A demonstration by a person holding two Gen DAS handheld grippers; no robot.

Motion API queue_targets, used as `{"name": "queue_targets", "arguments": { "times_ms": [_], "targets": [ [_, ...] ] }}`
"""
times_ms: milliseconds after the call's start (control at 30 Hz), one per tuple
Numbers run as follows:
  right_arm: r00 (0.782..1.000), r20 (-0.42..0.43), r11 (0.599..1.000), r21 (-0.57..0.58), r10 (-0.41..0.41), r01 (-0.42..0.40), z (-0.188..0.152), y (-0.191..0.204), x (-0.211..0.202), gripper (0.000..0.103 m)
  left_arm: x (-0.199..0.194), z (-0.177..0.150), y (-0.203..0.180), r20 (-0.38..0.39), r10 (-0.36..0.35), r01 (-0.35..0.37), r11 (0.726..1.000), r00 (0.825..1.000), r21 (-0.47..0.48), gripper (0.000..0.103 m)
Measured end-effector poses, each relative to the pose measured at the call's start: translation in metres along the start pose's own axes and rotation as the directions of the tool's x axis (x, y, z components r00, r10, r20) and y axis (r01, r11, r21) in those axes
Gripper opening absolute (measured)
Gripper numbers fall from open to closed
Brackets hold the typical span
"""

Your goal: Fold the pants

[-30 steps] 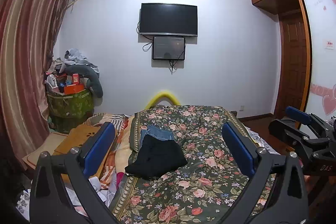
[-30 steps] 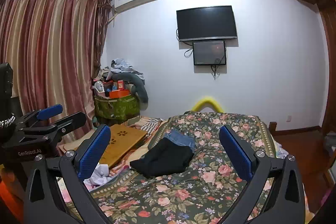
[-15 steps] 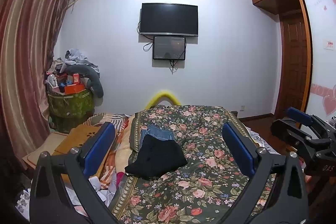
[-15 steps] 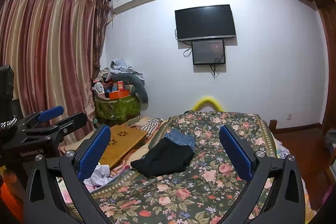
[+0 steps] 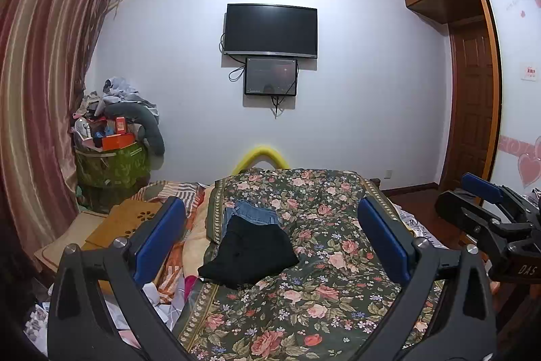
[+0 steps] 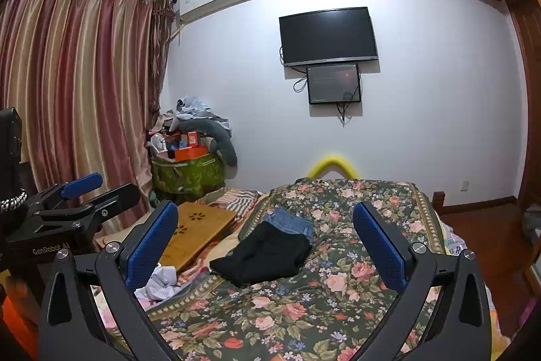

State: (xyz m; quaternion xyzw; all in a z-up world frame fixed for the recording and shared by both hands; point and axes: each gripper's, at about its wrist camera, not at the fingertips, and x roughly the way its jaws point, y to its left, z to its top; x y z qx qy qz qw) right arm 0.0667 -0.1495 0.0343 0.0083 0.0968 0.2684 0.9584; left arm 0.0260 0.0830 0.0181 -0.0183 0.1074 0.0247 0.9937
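Both grippers, left gripper (image 5: 270,237) and right gripper (image 6: 265,241), hover level above the floral quilt (image 5: 324,286), blue ribbed pads spread wide, empty. Folded black pants (image 5: 250,254) lie atop blue jeans (image 5: 252,213), well ahead.

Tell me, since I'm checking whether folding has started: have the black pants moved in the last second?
No. In the left wrist view the black pants lie as before, overlapping the jeans on the floral bedspread, same spot against its pattern.
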Motion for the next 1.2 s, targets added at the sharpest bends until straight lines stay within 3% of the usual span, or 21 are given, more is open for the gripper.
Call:
{"name": "queue_targets", "arguments": {
  "times_ms": [1200],
  "targets": [
    [1.0,-0.017,1.0,-0.002,-0.017,0.017,0.0014,0.005,0.0032,0.103,0.004,-0.0039,0.0052,-0.03,-0.033,0.033,0.999,0.999,-0.011,0.103]
  ]
}}
